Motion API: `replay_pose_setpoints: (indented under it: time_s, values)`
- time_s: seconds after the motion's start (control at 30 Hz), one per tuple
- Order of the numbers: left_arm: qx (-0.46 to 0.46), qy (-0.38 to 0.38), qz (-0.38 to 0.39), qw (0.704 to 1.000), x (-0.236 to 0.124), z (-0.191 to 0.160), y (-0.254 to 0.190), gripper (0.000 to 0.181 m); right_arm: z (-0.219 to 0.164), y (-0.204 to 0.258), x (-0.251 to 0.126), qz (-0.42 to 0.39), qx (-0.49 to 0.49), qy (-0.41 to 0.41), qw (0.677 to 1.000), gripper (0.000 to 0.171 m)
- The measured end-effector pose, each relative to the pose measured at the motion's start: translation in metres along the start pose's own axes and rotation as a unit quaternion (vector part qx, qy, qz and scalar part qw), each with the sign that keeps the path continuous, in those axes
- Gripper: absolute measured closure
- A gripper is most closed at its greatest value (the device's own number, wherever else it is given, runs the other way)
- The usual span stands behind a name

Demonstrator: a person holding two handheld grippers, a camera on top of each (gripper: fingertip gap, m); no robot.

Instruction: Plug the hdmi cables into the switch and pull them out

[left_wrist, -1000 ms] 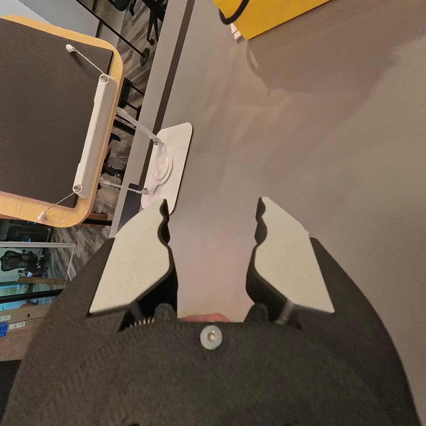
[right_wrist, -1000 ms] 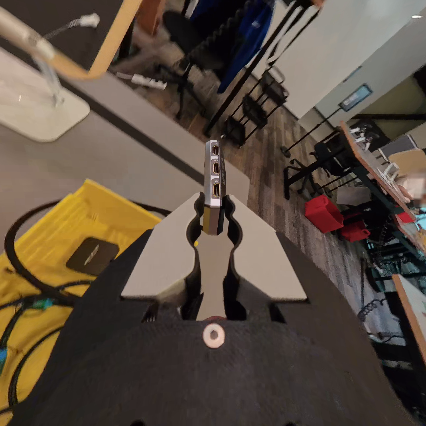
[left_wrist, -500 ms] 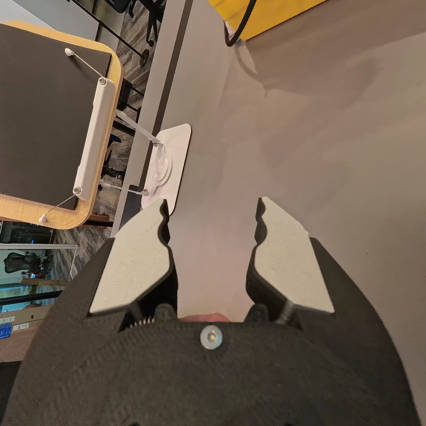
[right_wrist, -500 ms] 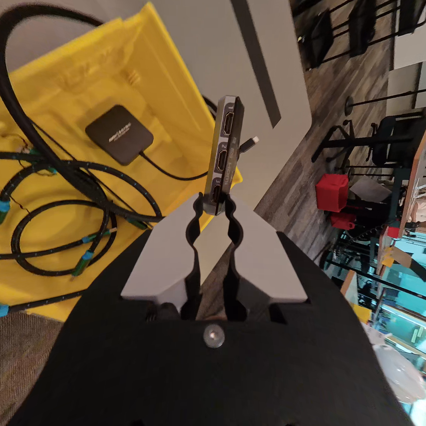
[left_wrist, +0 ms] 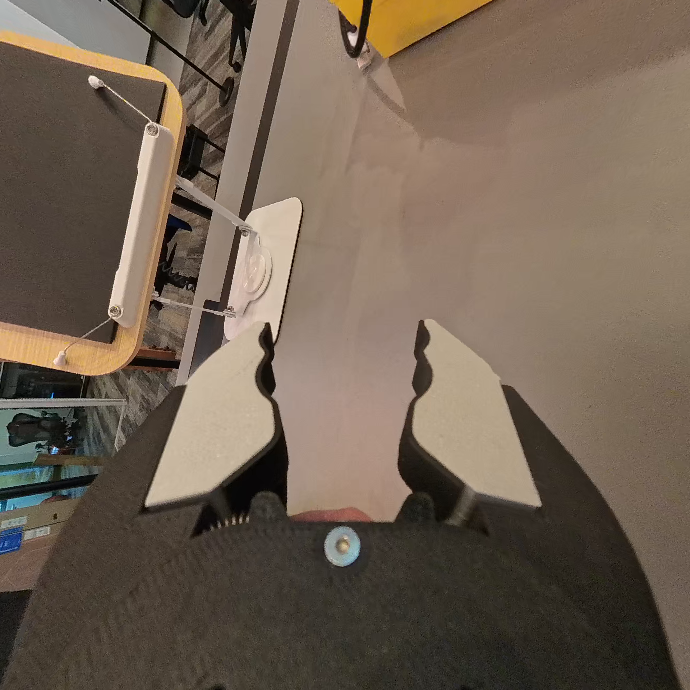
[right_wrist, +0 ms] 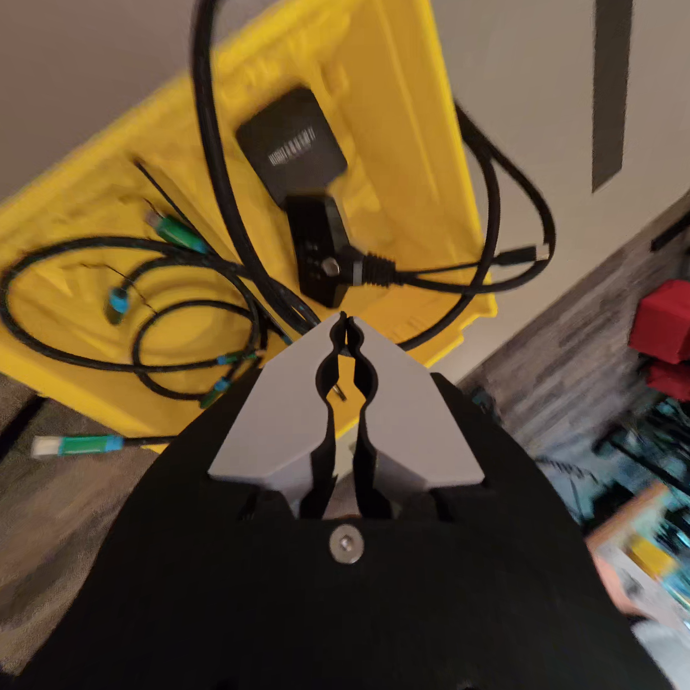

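In the right wrist view, the dark HDMI switch [right_wrist: 319, 254] lies in the yellow tray [right_wrist: 410, 112], just past my fingertips, with a thick black cable [right_wrist: 381, 272] plugged into its side. My right gripper [right_wrist: 345, 321] is shut with its tips together and nothing between them. Black braided HDMI cables [right_wrist: 67, 336] with green and blue plugs [right_wrist: 175, 233] lie coiled in the tray. One green plug [right_wrist: 89, 445] lies outside it at lower left. My left gripper [left_wrist: 345, 328] is open and empty above the grey table [left_wrist: 522, 261].
A flat black square device [right_wrist: 295, 149] lies in the tray beside the switch. In the left wrist view, a white stand base [left_wrist: 269, 261] sits at the table's left edge, holding a wood-rimmed dark board [left_wrist: 74, 186]. The tray corner [left_wrist: 410, 22] shows at the top. Red boxes [right_wrist: 661, 336] stand on the floor. My hands' fingertips stand some 40 centimetres from each other. The green plug [right_wrist: 89, 445] sits 20 centimetres or so from the ends of my right fingers.
My right gripper swung down over the yellow tray. The switch it held has left the grasp and now lies in the tray, and the pads have come together. The left gripper stayed open and still.
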State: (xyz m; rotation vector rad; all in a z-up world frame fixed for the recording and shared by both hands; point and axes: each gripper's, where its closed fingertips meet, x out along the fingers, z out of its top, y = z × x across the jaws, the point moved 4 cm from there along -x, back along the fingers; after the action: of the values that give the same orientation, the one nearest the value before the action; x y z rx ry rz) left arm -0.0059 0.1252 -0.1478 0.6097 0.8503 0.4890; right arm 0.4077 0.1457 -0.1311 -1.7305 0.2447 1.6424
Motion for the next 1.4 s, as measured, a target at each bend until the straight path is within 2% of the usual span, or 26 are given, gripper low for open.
replay_pose_setpoints:
  time_s: [0.07,0.13,0.23,0.33,0.4,0.47,0.57,0.67,0.8,0.9,1.0,1.1,1.27,1.4]
  values:
    - [-0.003,0.0,-0.003,1.0,0.001,-0.001,-0.001,0.109,0.013,0.008,-0.012,0.028,0.007,-0.054,0.998,0.171]
    - [-0.002,0.002,-0.005,1.0,0.002,-0.002,-0.002,0.109,0.018,0.012,-0.018,0.032,0.002,-0.068,0.997,0.171]
    - [0.0,0.001,-0.007,1.0,0.002,0.0,-0.004,0.109,0.032,0.027,-0.012,0.049,-0.034,-0.084,0.995,0.148]
    - [0.007,0.001,-0.005,1.0,0.001,0.002,-0.006,0.109,0.048,0.042,0.005,0.04,-0.068,-0.068,0.995,0.143]
    - [0.008,0.001,-0.004,1.0,0.0,0.003,-0.005,0.109,0.058,0.052,0.015,0.043,-0.088,-0.058,0.994,0.146]
    - [0.007,0.0,-0.003,1.0,-0.001,0.003,-0.004,0.109,0.065,0.05,0.023,0.02,-0.097,-0.053,0.994,0.167]
    - [0.008,0.001,-0.002,1.0,-0.001,0.001,-0.004,0.109,0.071,0.043,0.023,-0.004,-0.099,-0.084,0.991,0.167]
    - [0.005,0.003,-0.004,1.0,0.0,-0.003,-0.003,0.109,0.075,0.028,0.005,-0.012,-0.042,-0.172,0.984,0.167]
    - [0.002,0.007,-0.007,1.0,0.003,-0.006,-0.004,0.109,0.072,-0.004,-0.029,-0.035,0.071,-0.304,0.95,0.169]
    - [0.005,0.007,-0.005,1.0,0.001,-0.004,-0.004,0.109,0.058,-0.016,-0.043,-0.03,0.107,-0.332,0.937,0.169]
    - [0.005,0.005,-0.002,1.0,0.0,-0.002,-0.003,0.109,0.043,-0.019,-0.057,-0.035,0.105,-0.333,0.936,0.168]
    - [0.005,0.006,-0.003,1.0,0.001,-0.002,-0.004,0.109,0.028,-0.013,-0.061,0.0,0.102,-0.324,0.94,0.168]
    - [0.007,0.007,-0.007,1.0,0.002,-0.002,-0.008,0.109,0.0,-0.001,-0.041,0.07,0.121,-0.263,0.955,0.168]
    - [0.009,0.007,-0.009,1.0,0.003,-0.001,-0.009,0.109,-0.002,0.011,-0.012,0.078,0.098,-0.172,0.977,0.168]
